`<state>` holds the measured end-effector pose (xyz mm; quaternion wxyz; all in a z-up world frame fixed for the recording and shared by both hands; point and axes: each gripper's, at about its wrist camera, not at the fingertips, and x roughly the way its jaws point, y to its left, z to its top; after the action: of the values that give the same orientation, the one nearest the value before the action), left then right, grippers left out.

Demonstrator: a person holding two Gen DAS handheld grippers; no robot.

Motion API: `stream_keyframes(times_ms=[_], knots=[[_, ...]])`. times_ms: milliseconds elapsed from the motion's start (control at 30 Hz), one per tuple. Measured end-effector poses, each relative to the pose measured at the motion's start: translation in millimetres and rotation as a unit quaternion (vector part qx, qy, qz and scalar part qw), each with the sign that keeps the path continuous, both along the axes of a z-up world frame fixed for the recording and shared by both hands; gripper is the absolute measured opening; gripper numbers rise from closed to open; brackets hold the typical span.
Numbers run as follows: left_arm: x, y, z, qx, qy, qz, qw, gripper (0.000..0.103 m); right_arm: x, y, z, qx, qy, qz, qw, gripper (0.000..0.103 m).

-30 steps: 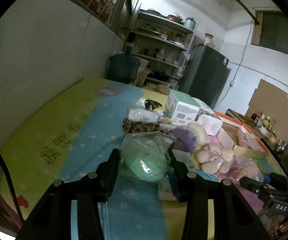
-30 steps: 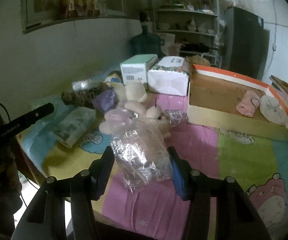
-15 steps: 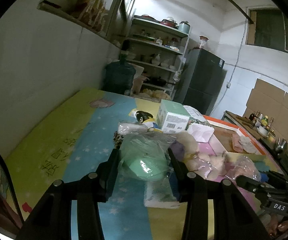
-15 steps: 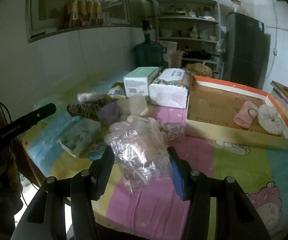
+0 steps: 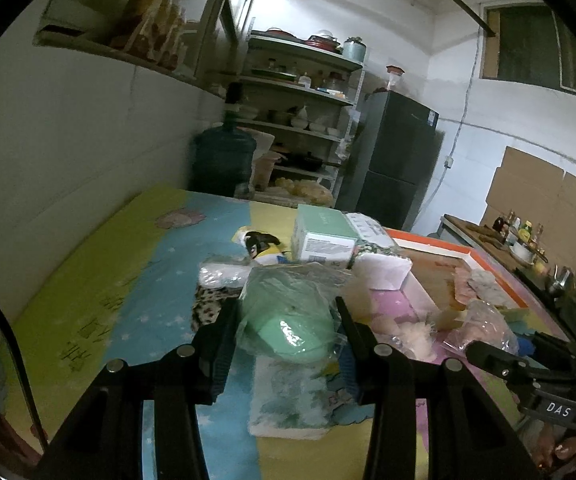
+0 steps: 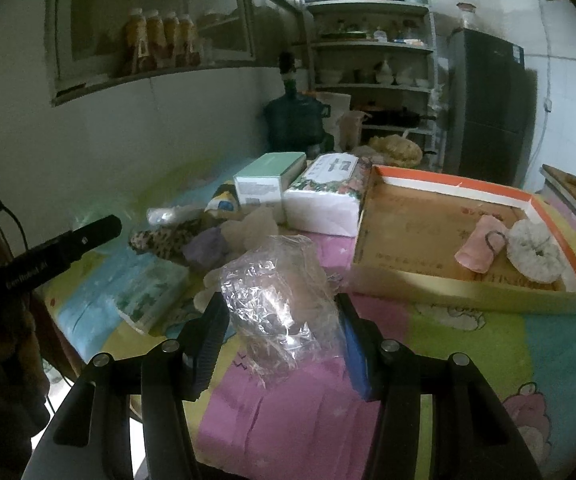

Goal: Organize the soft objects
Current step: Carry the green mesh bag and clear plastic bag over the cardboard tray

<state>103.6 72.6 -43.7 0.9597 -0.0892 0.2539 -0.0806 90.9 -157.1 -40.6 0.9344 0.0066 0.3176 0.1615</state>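
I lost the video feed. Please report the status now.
Left gripper shut on green bagged item. Right gripper shut on clear plastic bag. Cardboard tray unobstructed.

Bagged pink item [image 6: 284,300]: I can't identify it through crinkled plastic.
Tissue pack [image 5: 291,404]: partly behind my gripper finger.
Shelf items [image 6: 367,32]: too small.

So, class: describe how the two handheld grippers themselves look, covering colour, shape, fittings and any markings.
Both are matte black with two angular fingers joined by silver bolts. The left gripper has ribbed black pads. The right gripper has one ribbed black pad and one blue pad. White lettering marks both; "DAS" is legible on the right gripper.
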Motion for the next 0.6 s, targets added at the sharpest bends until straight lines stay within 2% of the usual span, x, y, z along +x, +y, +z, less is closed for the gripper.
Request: stream_keyframes(times_ms=[400, 600], knots=[[19, -31, 5, 0.008, 0.005, -0.025, 0.9996, 0.045, 11, -23, 5, 0.016, -0.006, -0.011, 1.000, 0.055], [31, -57, 8, 0.012, 0.009, -0.052, 0.9985, 0.045, 17, -40, 6, 0.029, -0.008, -0.025, 0.999, 0.055]])
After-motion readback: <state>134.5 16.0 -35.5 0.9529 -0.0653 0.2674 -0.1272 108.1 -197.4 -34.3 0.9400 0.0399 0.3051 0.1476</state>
